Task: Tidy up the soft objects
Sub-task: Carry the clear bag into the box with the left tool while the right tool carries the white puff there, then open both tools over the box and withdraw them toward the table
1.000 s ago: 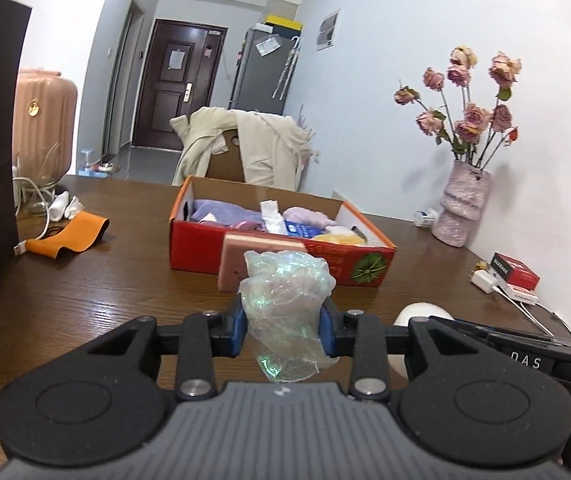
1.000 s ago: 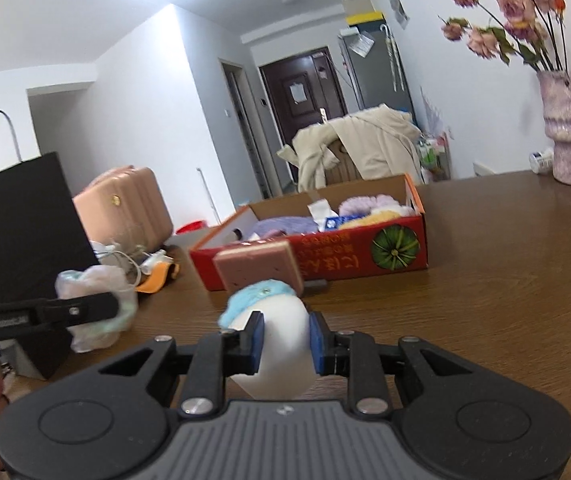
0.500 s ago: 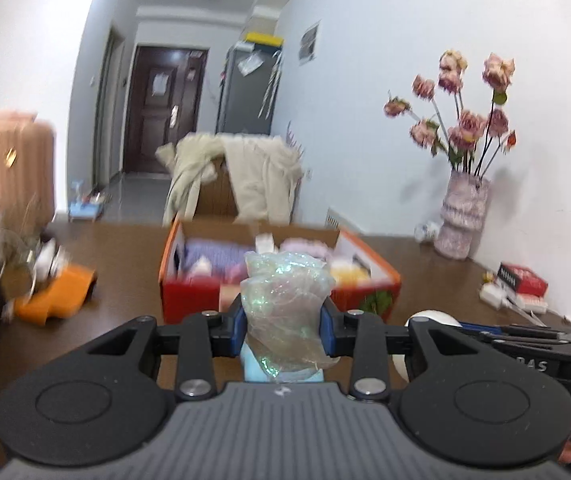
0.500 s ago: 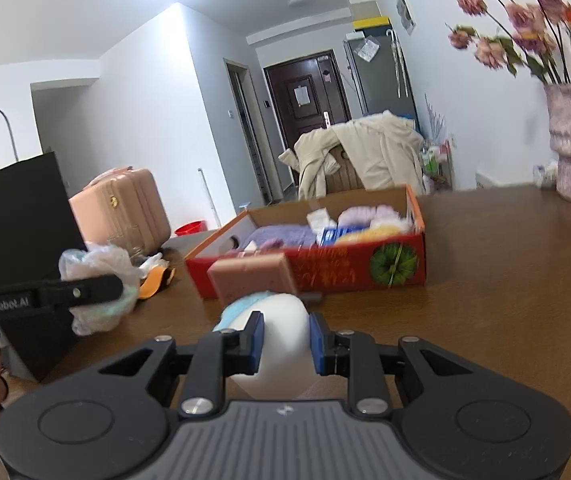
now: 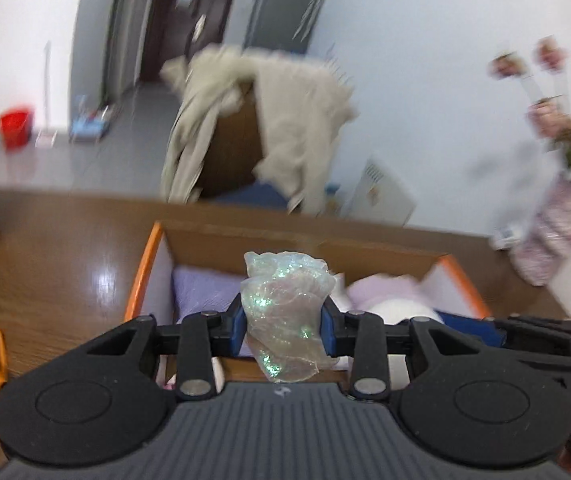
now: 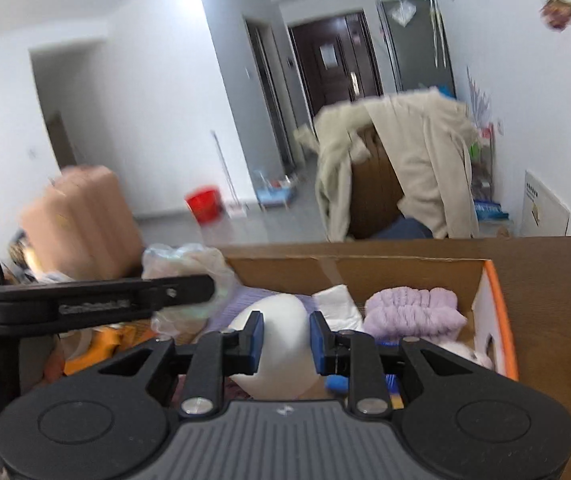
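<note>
A brown wooden table (image 5: 65,248) fills the lower half of both wrist views, with a chair draped in a beige coat (image 6: 417,168) behind it at upper centre. An open cardboard box (image 6: 497,320) with orange edges sits on the table at centre frame, holding a lilac fluffy cloth (image 6: 413,312), a purple folded fabric (image 5: 205,292), white tissue (image 6: 337,304) and other soft items. A peach suitcase (image 6: 81,220) stands at the left of the right wrist view, and a blurred vase of pink flowers (image 5: 557,216) at the right edge of the left wrist view. The left gripper (image 5: 283,326), low in the centre of its frame, is closed partway on a crumpled iridescent plastic bag (image 5: 285,312), blue pads pressing both sides, held above the near part of the box. The right gripper (image 6: 283,342), also at lower centre, clamps a white egg-shaped soft ball (image 6: 281,320) between its blue pads, over the box interior. In the right wrist view the left gripper and its bag reach in from the left edge, just beside the ball. Both frames are motion-blurred.
</note>
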### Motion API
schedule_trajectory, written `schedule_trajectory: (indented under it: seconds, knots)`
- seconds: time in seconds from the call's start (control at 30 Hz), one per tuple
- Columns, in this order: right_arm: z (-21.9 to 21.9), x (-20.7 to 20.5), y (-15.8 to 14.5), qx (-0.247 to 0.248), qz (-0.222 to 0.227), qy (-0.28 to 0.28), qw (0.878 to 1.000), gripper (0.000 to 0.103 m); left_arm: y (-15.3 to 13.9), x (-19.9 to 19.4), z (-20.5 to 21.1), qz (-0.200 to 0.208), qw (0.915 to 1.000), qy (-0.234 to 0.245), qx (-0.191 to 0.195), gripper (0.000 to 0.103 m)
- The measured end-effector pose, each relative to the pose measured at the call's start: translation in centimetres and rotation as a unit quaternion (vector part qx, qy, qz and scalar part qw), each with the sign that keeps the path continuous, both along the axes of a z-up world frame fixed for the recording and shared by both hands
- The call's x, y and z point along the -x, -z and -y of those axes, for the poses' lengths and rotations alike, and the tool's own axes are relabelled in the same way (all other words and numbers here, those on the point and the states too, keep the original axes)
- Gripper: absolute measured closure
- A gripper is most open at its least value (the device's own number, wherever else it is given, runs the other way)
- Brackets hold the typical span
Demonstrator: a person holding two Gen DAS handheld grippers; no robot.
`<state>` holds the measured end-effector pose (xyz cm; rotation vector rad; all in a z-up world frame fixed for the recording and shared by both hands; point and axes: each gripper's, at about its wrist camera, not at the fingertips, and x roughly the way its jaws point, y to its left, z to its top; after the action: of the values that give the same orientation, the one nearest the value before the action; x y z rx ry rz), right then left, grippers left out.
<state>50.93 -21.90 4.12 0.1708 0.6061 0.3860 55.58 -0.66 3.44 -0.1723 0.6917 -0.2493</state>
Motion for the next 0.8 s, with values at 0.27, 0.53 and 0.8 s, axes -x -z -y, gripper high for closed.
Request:
schedule_trajectory:
  seconds: [0.27,0.53,0.8]
  knots:
    - [-3.7,-8.6,5.3,0.055,-0.093,-0.005,0.994,0.076,4.7,-4.1,-1.1,-0.090,0.9957,-0.019,-0.002,0.059]
    - [-3.4,-9.2,6.8,0.014,-0.136,-0.027,0.990,0.049,2.7,-1.9,-0.4,-0.050,0.9987,0.001,-0.010,0.029]
    - [-2.3,-4.1,0.8,0.064,-0.062,-0.024,0.996,0.040,-3.3,3.2,-1.3,0.002,0.9997,-0.009,-0.024,0.022]
